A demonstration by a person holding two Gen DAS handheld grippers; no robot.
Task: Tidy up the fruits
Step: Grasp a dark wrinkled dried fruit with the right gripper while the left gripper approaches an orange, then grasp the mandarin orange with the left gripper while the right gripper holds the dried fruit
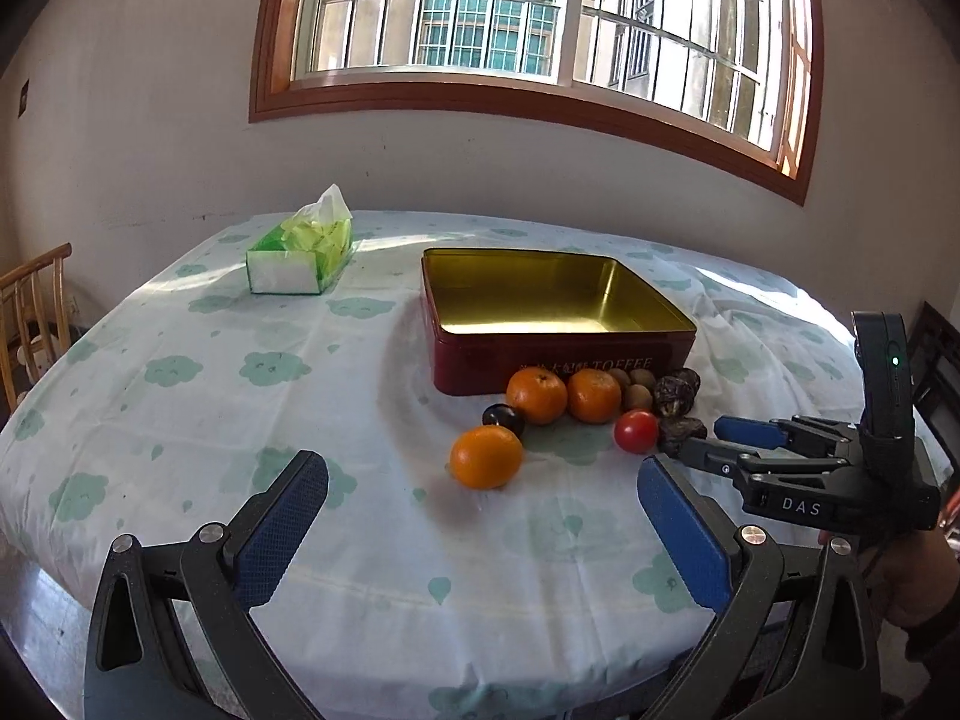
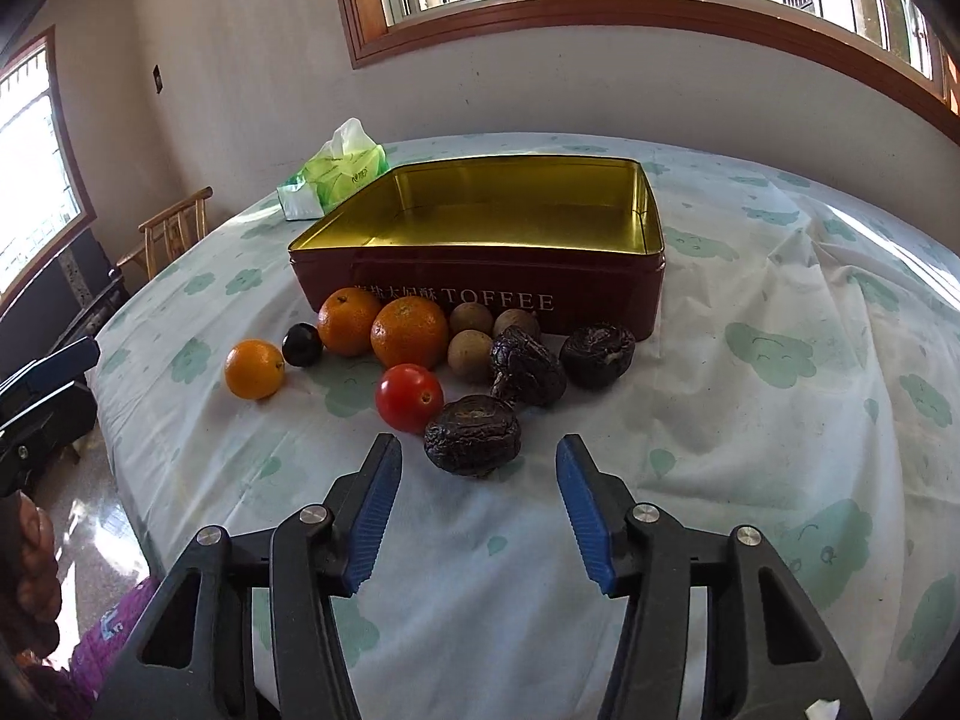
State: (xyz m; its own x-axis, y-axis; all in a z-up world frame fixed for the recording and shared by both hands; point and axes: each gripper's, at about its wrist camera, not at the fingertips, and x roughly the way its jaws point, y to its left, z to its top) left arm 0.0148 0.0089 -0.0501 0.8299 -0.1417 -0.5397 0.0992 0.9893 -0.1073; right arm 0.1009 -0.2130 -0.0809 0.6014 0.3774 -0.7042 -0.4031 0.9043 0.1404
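Both grippers, left gripper (image 1: 483,525) and right gripper (image 2: 479,501), gape before the crosswise toffee tin (image 2: 480,294).

The left wrist view looks along the left gripper (image 1: 483,516) from low over the near table edge, facing the far wall and window (image 1: 540,30), with the fruit some way ahead. The right wrist view sits closer in and lower, looking along the right gripper (image 2: 479,465) at the same wall. Both views share the red tin (image 1: 558,324) (image 2: 480,252), the fruit cluster before it, the tissue pack (image 1: 300,252) (image 2: 333,180), and each other's gripper at the frame edge.
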